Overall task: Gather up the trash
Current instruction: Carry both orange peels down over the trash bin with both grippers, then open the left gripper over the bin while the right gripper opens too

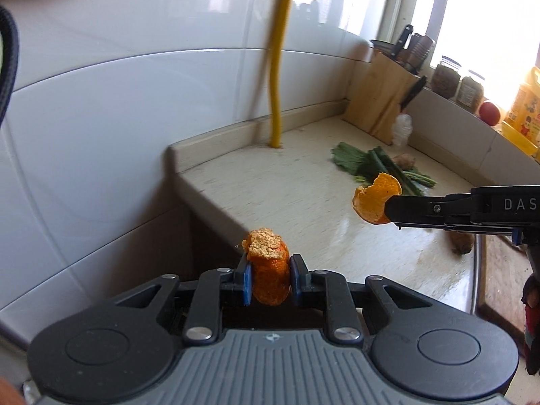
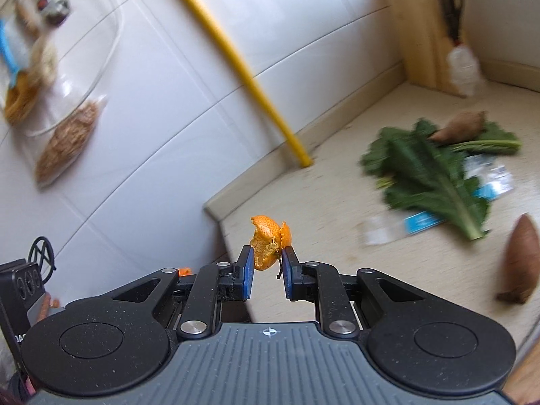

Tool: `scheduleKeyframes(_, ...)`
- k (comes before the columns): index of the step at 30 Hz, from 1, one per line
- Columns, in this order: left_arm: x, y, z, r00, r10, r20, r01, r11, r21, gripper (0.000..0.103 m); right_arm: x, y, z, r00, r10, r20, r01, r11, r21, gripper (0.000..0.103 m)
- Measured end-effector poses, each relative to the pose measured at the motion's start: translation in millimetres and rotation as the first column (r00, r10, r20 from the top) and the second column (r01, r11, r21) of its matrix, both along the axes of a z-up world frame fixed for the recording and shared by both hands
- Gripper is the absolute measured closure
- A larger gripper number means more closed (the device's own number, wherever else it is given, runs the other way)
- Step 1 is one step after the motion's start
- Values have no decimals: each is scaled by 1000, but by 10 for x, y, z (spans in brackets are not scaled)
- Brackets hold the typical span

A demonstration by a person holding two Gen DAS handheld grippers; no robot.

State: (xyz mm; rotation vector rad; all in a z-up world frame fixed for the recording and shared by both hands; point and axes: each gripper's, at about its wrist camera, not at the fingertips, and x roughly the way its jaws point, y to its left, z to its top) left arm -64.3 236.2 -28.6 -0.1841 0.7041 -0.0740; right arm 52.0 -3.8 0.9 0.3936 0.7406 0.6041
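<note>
My left gripper (image 1: 270,278) is shut on a thick piece of orange peel (image 1: 268,266) and holds it past the counter's left end. My right gripper (image 2: 268,270) is shut on a curled orange peel (image 2: 268,244); it also shows in the left wrist view (image 1: 391,207), coming in from the right above the counter with its peel (image 1: 374,199). Green leaves (image 2: 435,172) lie on the beige counter (image 1: 287,195) with blue-and-white wrappers (image 2: 422,221) under them.
Two brown sweet potatoes (image 2: 519,263) (image 2: 462,126) lie near the leaves. A yellow pipe (image 1: 278,67) rises from the counter at the tiled wall. A wooden knife block (image 1: 384,94) and a clear plastic bottle (image 1: 403,130) stand in the corner. Jars (image 1: 445,77) and a red fruit (image 1: 489,111) sit on the windowsill.
</note>
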Motion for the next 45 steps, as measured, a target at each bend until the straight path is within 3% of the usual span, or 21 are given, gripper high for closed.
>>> scheduleKeyframes(16, -467, 443, -95, 993, 114, 15, -114, 993, 29, 84, -355, 786, 5, 985, 174, 5, -174, 985, -4, 79)
scheduleKeyframes(23, -233, 644, -499, 978, 177, -107, -171, 983, 60, 84, -342, 1134, -10, 975, 217, 41, -217, 976, -14, 79)
scheduleKeyframes(25, -137, 692, -621, 970, 188, -156, -182, 982, 52, 80, -223, 1330, -52, 972, 234, 37, -233, 972, -26, 79)
scheduleKeyframes(27, -76, 723, -716, 958, 212, -195, -205, 977, 56, 64, -165, 1447, -95, 968, 251, 16, -250, 968, -32, 79)
scheduleKeyframes(29, -46, 744, -780, 949, 230, -215, -221, 973, 65, 56, -143, 1513, -151, 964, 265, -10, -265, 963, -39, 77)
scheduleKeyframes(32, -29, 767, -829, 939, 256, -230, -244, 967, 77, 50, -98, 1587, -272, 959, 278, -62, -281, 958, -58, 74)
scheduleKeyframes(36, -11, 803, -870, 937, 248, -246, -245, 968, 46, 49, -80, 1579, -392, 955, 276, -104, -285, 955, -81, 73)
scheduleKeyframes(45, 15, 789, -900, 929, 269, -254, -252, 963, 98, 49, -43, 1531, -554, 950, 264, -165, -283, 953, -105, 69)
